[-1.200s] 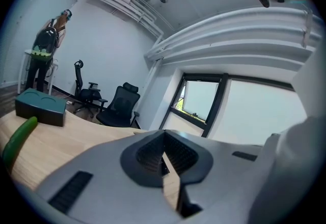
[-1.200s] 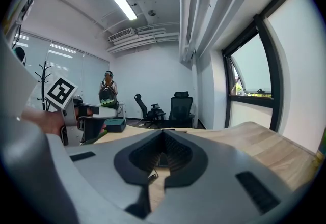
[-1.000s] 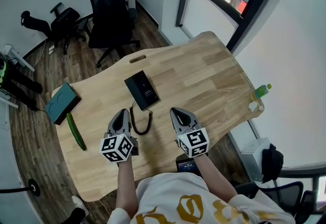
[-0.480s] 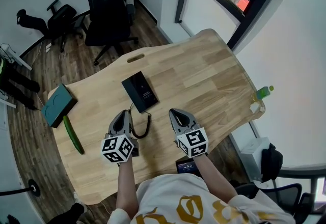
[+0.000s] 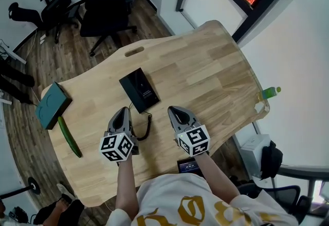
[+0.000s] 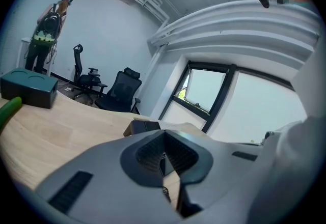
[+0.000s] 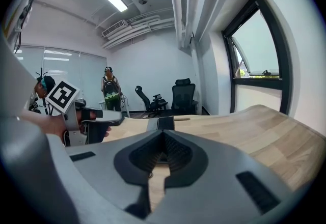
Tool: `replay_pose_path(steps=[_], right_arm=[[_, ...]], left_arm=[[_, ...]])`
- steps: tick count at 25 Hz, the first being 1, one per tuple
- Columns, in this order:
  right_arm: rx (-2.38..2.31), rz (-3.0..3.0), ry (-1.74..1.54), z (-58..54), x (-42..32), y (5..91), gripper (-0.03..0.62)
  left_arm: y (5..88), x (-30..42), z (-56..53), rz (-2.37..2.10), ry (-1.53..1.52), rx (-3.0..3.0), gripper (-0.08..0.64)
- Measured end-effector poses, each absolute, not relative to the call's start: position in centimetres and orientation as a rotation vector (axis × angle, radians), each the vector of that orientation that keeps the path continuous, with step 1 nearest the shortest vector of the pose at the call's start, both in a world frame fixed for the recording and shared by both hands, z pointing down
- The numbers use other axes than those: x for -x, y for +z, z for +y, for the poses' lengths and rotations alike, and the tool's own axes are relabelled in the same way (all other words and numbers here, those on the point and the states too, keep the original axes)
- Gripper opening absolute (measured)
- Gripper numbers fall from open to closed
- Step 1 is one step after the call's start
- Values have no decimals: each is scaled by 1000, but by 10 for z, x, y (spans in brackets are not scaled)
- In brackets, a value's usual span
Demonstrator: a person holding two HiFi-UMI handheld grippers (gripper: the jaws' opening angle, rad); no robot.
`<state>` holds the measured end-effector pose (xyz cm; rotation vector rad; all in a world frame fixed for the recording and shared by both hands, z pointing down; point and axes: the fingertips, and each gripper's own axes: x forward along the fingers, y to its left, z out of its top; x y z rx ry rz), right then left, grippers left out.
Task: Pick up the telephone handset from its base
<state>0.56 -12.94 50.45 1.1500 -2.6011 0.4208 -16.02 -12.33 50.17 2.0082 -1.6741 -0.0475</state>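
The black telephone (image 5: pixel 139 90) lies flat on the wooden table (image 5: pixel 216 76), its handset resting on the base. Its coiled cord (image 5: pixel 147 126) runs back toward me between the two grippers. My left gripper (image 5: pixel 123 111) hovers just short of the telephone's near left corner, jaws shut and empty. My right gripper (image 5: pixel 171 110) is to the right of the cord, also shut and empty. In the left gripper view the telephone (image 6: pixel 144 126) shows just beyond the shut jaws (image 6: pixel 164 135). The right gripper view shows the telephone (image 7: pixel 164 122) past its closed tips (image 7: pixel 163 135).
A green cucumber (image 5: pixel 68 137) and a teal box (image 5: pixel 53 105) lie at the table's left end. A green bottle (image 5: pixel 270 91) stands at the right edge. A dark device (image 5: pixel 189 166) sits at the near edge. Office chairs (image 5: pixel 105 1) stand beyond the table.
Both grippers have sunk a little toward the table, side by side, still shut. The telephone has not moved on the table.
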Motion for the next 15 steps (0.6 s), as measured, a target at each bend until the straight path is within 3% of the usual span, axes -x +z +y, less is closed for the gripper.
replay_pose_path(steps=[15], right_arm=[[-1085, -2555, 475, -168, 9, 538, 6]], left_arm=[[536, 168, -151, -1654, 12, -1960, 6]])
